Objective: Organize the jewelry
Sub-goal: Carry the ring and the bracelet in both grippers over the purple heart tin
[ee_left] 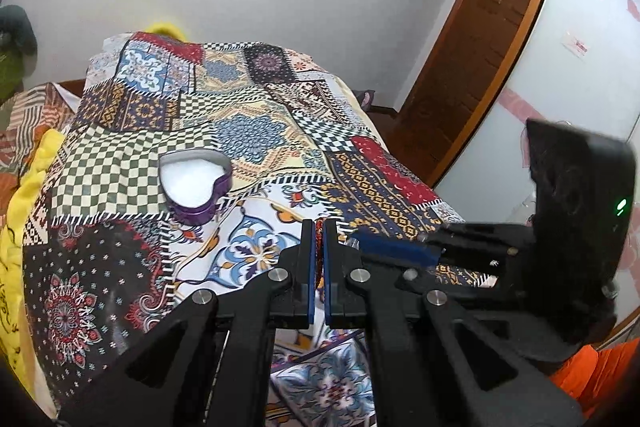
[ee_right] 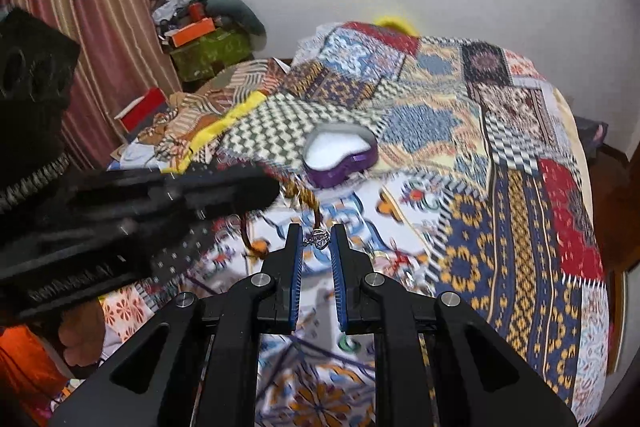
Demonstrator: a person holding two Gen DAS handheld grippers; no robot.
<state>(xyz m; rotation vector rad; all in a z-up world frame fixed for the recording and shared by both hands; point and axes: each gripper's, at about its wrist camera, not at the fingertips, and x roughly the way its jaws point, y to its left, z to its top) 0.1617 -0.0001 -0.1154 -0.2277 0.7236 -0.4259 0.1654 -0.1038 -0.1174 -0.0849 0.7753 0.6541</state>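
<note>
A purple heart-shaped jewelry box (ee_left: 196,185) with a white lining stands open on the patterned bedspread (ee_left: 248,131); it also shows in the right wrist view (ee_right: 340,155). My left gripper (ee_left: 319,239) is shut on a reddish-brown cord bracelet (ee_left: 319,235), a little right of and nearer than the box. In the right wrist view the bracelet (ee_right: 308,201) loops out of the left gripper (ee_right: 276,193), and its silver charm (ee_right: 320,239) hangs between the fingers of my right gripper (ee_right: 316,241), which stand slightly apart.
The bedspread (ee_right: 500,187) covers a bed. Yellow fabric (ee_left: 24,211) lies along its left edge. Boxes and clutter (ee_right: 196,39) pile up by a striped curtain (ee_right: 100,11). A wooden door (ee_left: 476,39) and a white cabinet (ee_left: 560,67) stand to the right.
</note>
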